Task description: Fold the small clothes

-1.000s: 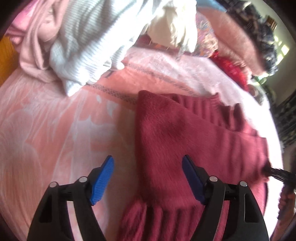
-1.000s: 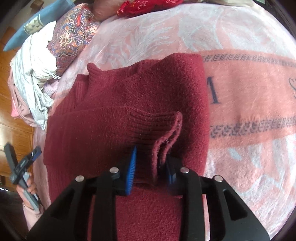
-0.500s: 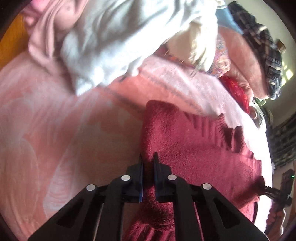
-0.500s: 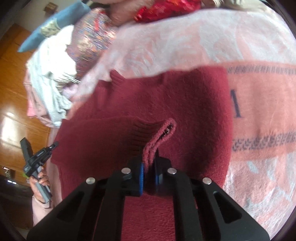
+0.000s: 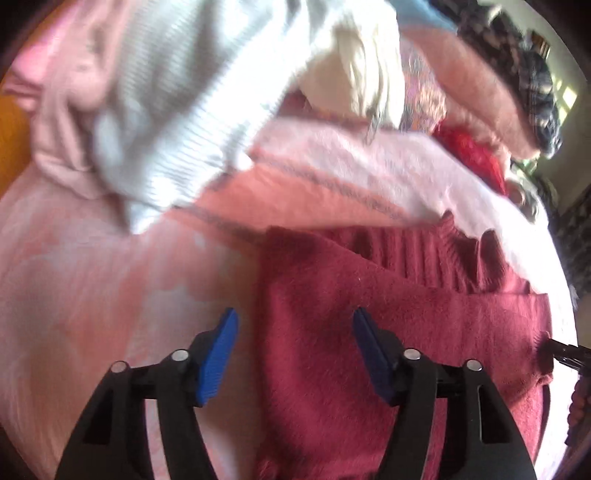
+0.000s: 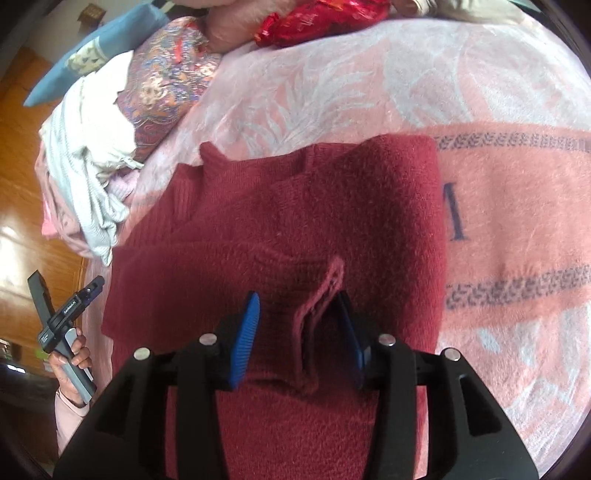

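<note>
On top of the pink blanket lies the dark red sweater, right in the middle of both views. It looks partly folded: one side is laid over the body & a sleeve w/ its ribbed cuff lies across the top. The collar pokes out at 11 o'clock in the right view. So I'd say about halfway done. Left to do, I think: smooth the sleeve flat, then fold the bottom half up to make a small neat square.

Right gripper has its jaws opening. The cuff stands up between them, close to the pad at 3 o'clock, but the pads don't squeeze it. Left gripper is also opening its jaws, wide apart. They straddle the sweater's left edge: one pad over the blanket, one over red cloth. Nothing held. The left view is blurry.

Other stuff: a heap of clothes, white & pale pink, sits at 11 o'clock in the left view, near the sweater but not touching. A flowery pillow & a shiny red bag sit at 12 o'clock in the right view. A hand w/ the other tool shows at 8 o'clock there.

In the way? Not much. The heap is near the sweater's top, so a fold that way might bump it. The cuff sticking up could catch on a pad.
</note>
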Action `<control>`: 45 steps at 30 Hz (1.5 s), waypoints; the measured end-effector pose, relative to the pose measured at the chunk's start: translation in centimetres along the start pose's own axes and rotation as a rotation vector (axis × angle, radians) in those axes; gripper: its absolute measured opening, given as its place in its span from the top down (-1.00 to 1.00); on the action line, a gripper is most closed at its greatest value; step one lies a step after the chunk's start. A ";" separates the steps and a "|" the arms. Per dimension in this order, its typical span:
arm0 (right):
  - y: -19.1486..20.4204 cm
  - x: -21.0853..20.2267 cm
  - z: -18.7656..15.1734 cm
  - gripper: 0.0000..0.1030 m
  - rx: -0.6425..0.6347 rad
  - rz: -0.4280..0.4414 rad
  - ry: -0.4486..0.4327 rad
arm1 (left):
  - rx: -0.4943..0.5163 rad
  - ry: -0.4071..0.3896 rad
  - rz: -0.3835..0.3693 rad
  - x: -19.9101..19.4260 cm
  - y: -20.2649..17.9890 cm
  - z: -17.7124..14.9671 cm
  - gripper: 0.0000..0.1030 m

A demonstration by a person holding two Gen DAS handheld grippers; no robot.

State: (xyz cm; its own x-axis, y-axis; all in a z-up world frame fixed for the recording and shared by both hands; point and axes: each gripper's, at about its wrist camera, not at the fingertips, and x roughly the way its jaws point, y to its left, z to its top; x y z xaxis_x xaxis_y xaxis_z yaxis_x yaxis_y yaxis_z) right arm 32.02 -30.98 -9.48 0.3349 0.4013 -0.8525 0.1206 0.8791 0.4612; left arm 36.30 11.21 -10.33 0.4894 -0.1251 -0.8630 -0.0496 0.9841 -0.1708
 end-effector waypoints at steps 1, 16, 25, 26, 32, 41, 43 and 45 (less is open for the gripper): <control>-0.1 0.2 0.1 0.26 0.001 -0.002 0.004 | -0.006 0.008 0.016 0.9 -0.2 0.4 -0.27; -0.5 0.8 0.0 0.85 -0.024 -0.012 -0.027 | -0.097 -0.049 0.059 3.0 1.4 -0.8 0.75; 2.1 -6.2 -6.3 0.16 -0.116 -0.113 0.009 | 0.039 0.074 0.056 -4.4 1.4 -7.2 -0.06; 2.3 -7.2 -8.0 0.14 -0.126 -0.125 0.019 | 0.056 0.087 0.065 -4.9 1.3 -8.3 -0.16; 1.5 -10.5 -18.7 0.09 -0.118 -0.141 0.097 | 0.095 0.206 0.053 -9.9 3.1 -19.7 -0.19; 0.2 -10.6 -31.3 -0.13 -0.183 -0.219 0.239 | 0.202 0.259 0.016 -12.3 3.2 -27.9 -0.27; 0.1 -10.0 -32.9 -0.11 -0.181 -0.242 0.268 | 0.218 0.273 -0.016 -12.6 2.9 -28.9 -0.33; 0.1 -10.1 -33.9 -0.11 -0.176 -0.250 0.250 | 0.227 0.282 -0.023 -13.0 2.8 -29.4 -0.34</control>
State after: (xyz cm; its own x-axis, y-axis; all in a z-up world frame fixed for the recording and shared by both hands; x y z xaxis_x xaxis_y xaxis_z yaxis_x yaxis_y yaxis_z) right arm -2.99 -26.21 -9.11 0.0746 0.2000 -0.9770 0.0004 0.9797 0.2006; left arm 4.18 11.91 -13.60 0.2269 -0.1467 -0.9628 0.1687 0.9796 -0.1096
